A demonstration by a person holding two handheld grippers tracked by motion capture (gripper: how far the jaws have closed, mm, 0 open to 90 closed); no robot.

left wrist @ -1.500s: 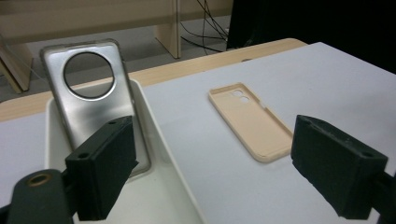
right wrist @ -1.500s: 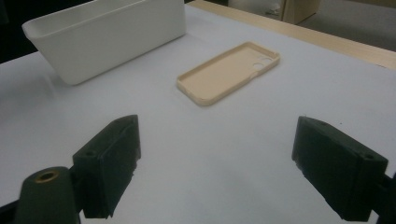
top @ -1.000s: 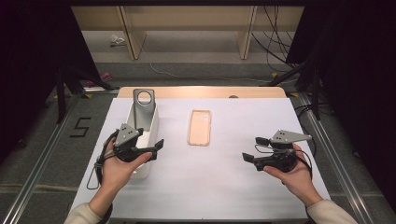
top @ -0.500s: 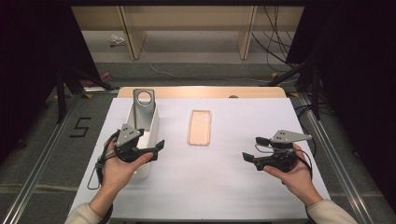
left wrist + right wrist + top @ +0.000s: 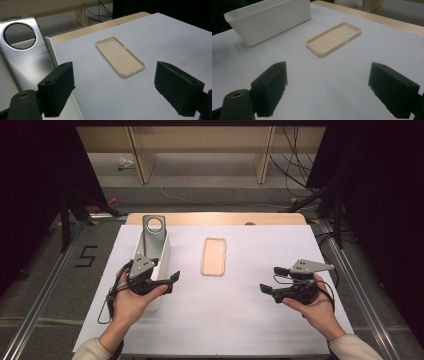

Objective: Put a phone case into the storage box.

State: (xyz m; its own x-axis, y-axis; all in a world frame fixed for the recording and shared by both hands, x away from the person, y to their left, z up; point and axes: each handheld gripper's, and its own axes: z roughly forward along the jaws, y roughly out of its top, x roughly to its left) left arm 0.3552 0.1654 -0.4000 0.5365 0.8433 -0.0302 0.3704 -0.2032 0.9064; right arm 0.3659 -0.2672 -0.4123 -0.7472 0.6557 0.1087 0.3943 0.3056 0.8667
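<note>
left gripper point(image 5: 170, 281) sits over the near end of the white bin point(image 5: 165, 251), left of the case point(image 5: 214, 256); jaws wide apart, nothing between them, pointed toward the case. in the left gripper view the case point(image 5: 120, 56) lies open side up, camera cutouts at the far end, well clear of both pads. the bin, left of the case, holds a silver phone point(image 5: 152, 238) that leans upright against the far wall, its round camera ring above the rim; what else lies in the bin cannot be told. the case lies flat on the white sheet point(image 5: 260, 320) at mid-table, touching nothing. right gripper point(image 5: 264, 289) hovers right of the case and nearer the person, jaws likewise spread wide and empty, aimed at the case. risks, as judged: the case is thin and low, so a level approach could push it along the sheet instead of pinching it; a grip on one long wall alone may flex or flip it. the left hand rests close to the bin, so a quick swing toward the case could knock the bin and tip the phone. both grippers closing in on the case at once could collide.
</note>
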